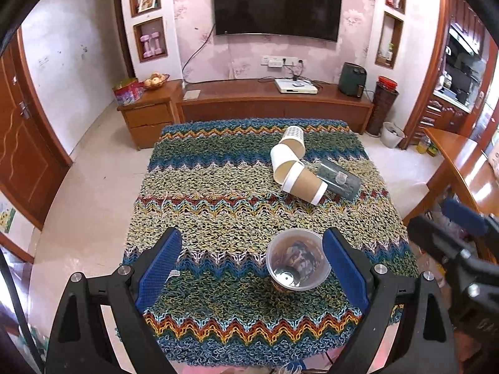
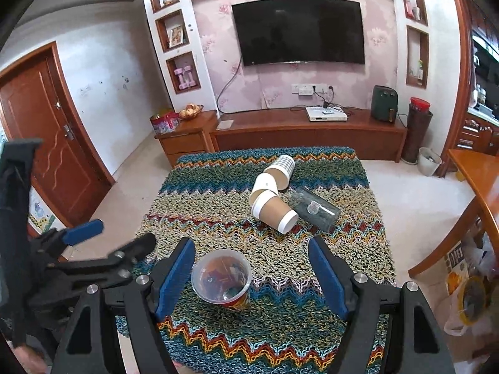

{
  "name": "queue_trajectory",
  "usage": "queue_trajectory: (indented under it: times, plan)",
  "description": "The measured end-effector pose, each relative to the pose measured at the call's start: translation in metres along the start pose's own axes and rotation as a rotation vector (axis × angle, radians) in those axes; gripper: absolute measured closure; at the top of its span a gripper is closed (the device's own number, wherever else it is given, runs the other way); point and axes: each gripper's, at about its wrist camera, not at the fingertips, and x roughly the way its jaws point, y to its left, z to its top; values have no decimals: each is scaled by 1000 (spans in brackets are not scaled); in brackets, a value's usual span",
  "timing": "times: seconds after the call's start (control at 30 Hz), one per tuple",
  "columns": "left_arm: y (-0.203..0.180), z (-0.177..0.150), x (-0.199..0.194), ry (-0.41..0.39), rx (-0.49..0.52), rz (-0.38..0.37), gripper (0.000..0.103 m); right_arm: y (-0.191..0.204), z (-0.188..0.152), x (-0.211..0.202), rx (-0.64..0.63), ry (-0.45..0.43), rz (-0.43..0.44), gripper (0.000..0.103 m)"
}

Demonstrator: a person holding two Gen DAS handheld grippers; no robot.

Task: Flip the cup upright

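A clear cup (image 1: 297, 260) stands upright on the knitted cloth (image 1: 218, 187), with four tipped cups (image 1: 304, 184) clustered behind it.
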Motion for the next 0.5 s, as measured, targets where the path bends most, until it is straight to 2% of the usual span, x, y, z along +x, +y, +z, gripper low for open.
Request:
queue_trajectory:
  times: [0.5]
  plan:
    - [4,5,7,16,-27,30,10,5,1,13,-19,-1,-59,27]
